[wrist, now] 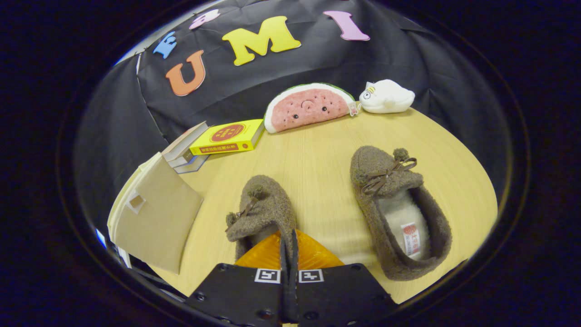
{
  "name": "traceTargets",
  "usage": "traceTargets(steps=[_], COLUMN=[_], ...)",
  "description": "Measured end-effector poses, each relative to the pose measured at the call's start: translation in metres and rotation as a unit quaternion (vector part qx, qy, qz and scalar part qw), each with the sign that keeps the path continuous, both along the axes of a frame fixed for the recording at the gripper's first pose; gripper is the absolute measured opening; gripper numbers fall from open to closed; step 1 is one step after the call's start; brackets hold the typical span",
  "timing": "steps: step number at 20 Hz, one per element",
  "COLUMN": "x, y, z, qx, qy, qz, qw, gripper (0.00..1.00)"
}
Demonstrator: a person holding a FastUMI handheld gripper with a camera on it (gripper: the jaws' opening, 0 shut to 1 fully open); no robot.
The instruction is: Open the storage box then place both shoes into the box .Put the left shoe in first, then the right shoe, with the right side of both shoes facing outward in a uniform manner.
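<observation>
Gripper [289, 243]: fingers pressed together over the heel of the left fuzzy brown slipper [263, 211], whose opening they hide; whether they pinch its rim is unclear. Right fuzzy brown slipper [395, 204] lies apart on the pale wooden table [313, 159]. Beige cardboard storage box [154, 218] at near left, lower part cut off.

**Even light, heavy fisheye bend**

My view is evenly lit from overhead, I think; the table [317, 154] glows warm with only soft, short shadows beside the shoes [399, 204]. No harsh glare. The fisheye curves the table edge and stretches things near the rim. My gripper [289, 254], fingers pressed together, looks slightly soft up close; the booth wall falls dim.
</observation>
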State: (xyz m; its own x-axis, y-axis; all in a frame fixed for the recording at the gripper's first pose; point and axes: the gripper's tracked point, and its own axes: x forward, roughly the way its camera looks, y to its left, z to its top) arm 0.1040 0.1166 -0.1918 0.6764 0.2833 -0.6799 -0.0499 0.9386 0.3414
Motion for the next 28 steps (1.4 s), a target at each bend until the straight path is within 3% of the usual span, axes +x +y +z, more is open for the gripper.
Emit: traceTargets(steps=[4, 9, 16, 23, 28], x=[-0.005, -0.006, -0.004, -0.014, -0.015], y=[0.021, 0.066, 0.172, 0.286, 0.328], z=[0.035, 0.123, 0.22, 0.217, 0.181], qx=[0.045, 0.095, 0.172, 0.211, 0.22], qy=[-0.011, -0.052, -0.077, -0.071, -0.062], qz=[-0.005, 0.0, 0.001, -0.014, -0.05], qw=[0.999, 0.994, 0.982, 0.975, 0.972], gripper=[0.0, 0.0, 0.0, 0.0, 0.0])
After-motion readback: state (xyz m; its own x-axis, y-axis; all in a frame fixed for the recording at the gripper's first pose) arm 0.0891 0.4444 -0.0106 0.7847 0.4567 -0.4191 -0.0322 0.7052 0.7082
